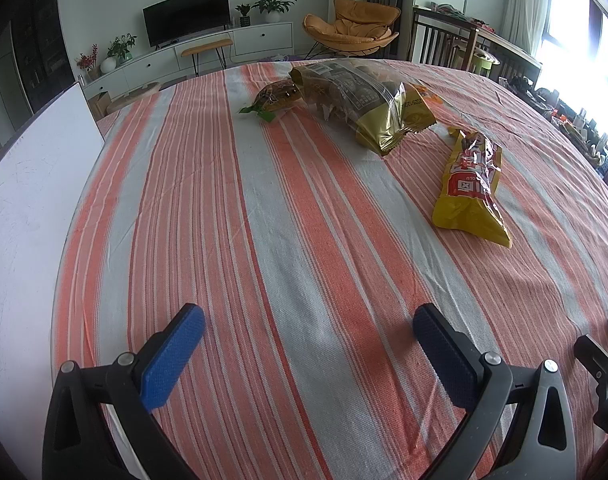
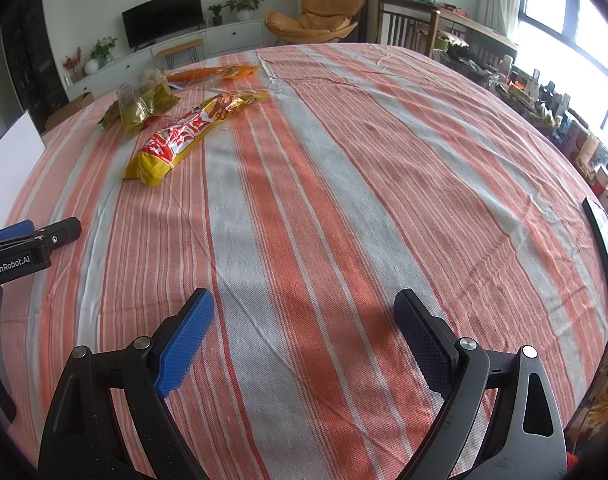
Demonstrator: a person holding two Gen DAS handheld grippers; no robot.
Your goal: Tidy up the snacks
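Orange-and-grey striped cloth (image 1: 288, 208) is seen across the whole table from the left wrist view, and nothing is yet sorted. The left gripper (image 1: 308, 336) is held low over the near edge with its blue pads spread wide and nothing between them. Far ahead, a gold-and-clear bag (image 1: 356, 96) is lying partly over a flat orange packet (image 1: 422, 108), a small brown packet (image 1: 274, 98) is touching its left side, and a yellow-and-red bag (image 1: 472, 184) is set apart to the right. No tray or box for the snacks is shown, so the task is judged barely begun. A white board (image 1: 32, 184) is seen at the left edge; a television (image 1: 186, 14) and an orange chair (image 1: 352, 28) are seen in the room beyond.

From the right wrist view, the right gripper (image 2: 304, 316) is likewise held spread and empty above bare cloth. All the snacks are gathered far left: the yellow-and-red bag nearest, the gold-and-clear bag behind it, the orange packet farthest. The left gripper is glimpsed at the left edge. A dark flat object (image 2: 606, 248) is lying at the right edge, and bright windows (image 2: 564, 4) are seen far right.
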